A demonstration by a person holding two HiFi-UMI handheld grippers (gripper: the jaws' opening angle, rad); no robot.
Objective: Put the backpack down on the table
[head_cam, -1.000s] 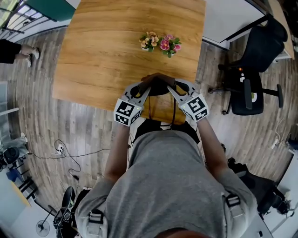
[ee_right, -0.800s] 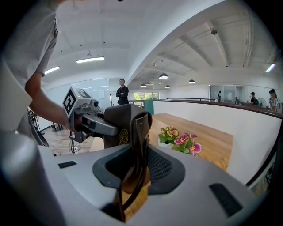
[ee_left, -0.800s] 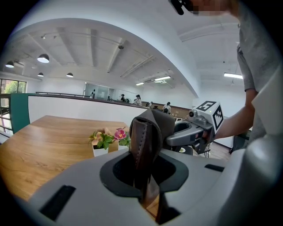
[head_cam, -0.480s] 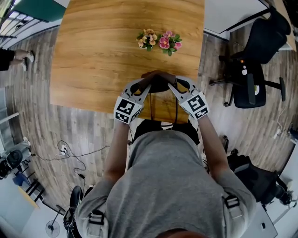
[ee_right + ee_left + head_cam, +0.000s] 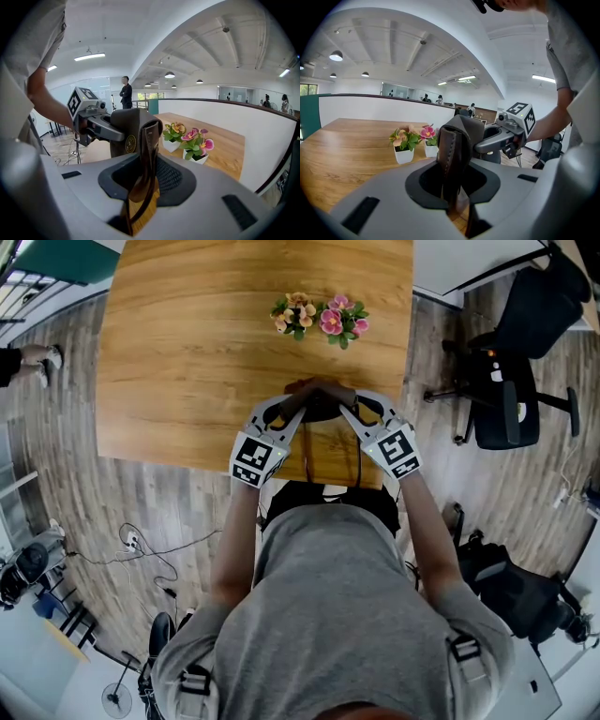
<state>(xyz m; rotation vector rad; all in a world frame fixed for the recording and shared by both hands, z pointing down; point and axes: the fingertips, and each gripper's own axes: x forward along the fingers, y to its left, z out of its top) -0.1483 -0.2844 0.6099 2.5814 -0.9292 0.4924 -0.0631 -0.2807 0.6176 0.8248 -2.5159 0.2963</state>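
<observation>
Leather strap point(image 5: 449, 154) pinched tight in the left gripper point(image 5: 296, 413), second strap point(image 5: 146, 150) clamped in the right gripper point(image 5: 345, 414). Brown backpack point(image 5: 119, 131) hangs between them over the table's point(image 5: 187, 362) near edge, flowerpots point(image 5: 319, 320) beyond. Setting-down step, I'd say: lower until it rests, then release.

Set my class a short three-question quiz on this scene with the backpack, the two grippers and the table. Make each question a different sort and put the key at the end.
1. True or false: the backpack is held by the left gripper alone.
2. What stands on the table beyond the backpack? A) two small flower pots B) a laptop C) a stack of books
3. Fill in: in the head view, the office chair stands to the ___ of the table.

Key
1. False: the right gripper is also closed on one of its straps.
2. A
3. right
</observation>
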